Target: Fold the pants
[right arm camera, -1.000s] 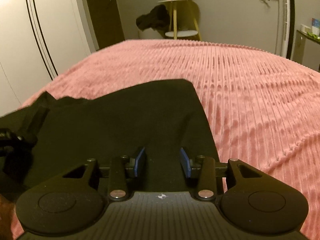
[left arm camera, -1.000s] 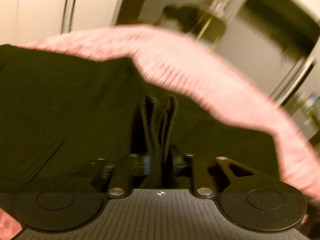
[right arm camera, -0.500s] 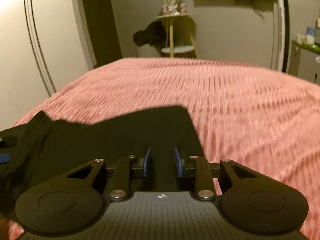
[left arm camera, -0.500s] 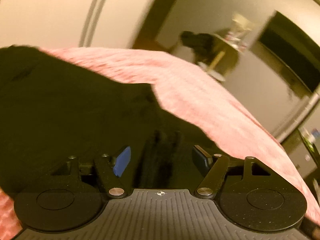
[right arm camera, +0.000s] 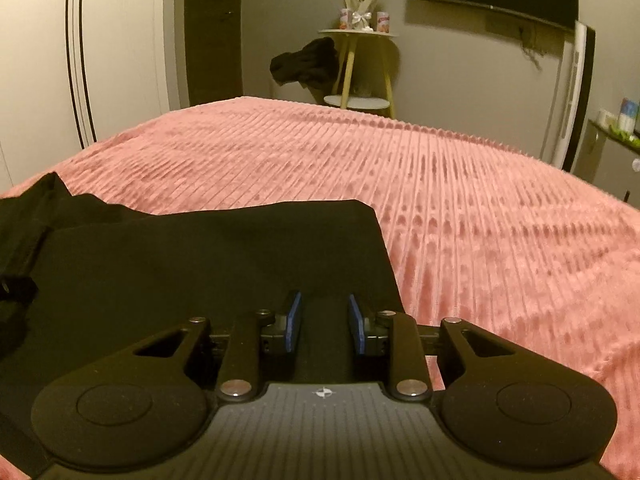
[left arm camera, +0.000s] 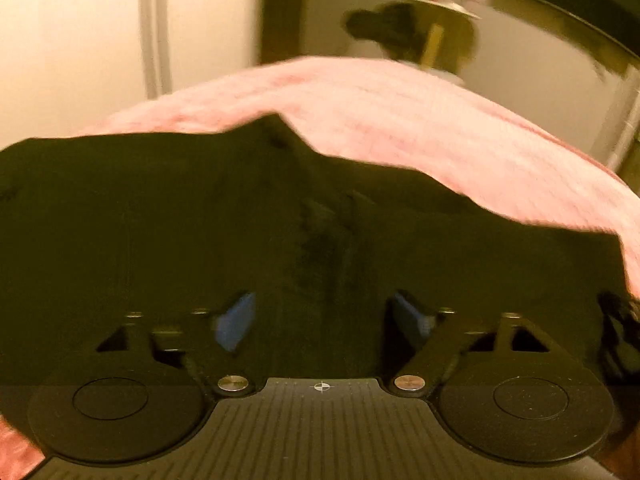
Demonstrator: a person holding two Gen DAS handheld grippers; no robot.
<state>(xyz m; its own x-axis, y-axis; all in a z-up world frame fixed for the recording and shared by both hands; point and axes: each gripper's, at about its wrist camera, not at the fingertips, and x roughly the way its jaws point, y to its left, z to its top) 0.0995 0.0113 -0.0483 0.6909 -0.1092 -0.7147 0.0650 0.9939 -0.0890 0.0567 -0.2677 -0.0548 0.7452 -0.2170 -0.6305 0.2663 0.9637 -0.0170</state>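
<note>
The black pants [right arm camera: 200, 256] lie folded flat on the pink ribbed bedspread [right arm camera: 460, 200]. In the left wrist view the pants [left arm camera: 200, 216] fill the lower half of a blurred frame. My left gripper [left arm camera: 324, 318] is open wide just above the cloth, with nothing between its blue pads. My right gripper [right arm camera: 324, 318] is open over the right part of the pants, near their right edge, and holds nothing. The other gripper's black body [right arm camera: 16, 292] shows at the left edge of the right wrist view.
The bedspread [left arm camera: 440, 132] reaches far ahead and to the right. Beyond the bed stand a small round side table [right arm camera: 358, 36] with a dark garment [right arm camera: 308, 62] hung on it, a dark door [right arm camera: 212, 32] and white wardrobe panels [right arm camera: 40, 60].
My left gripper let go of the bunched black cloth and opened wide, swinging to face the room. My right gripper narrowed, then opened a little, staying over the pants.
</note>
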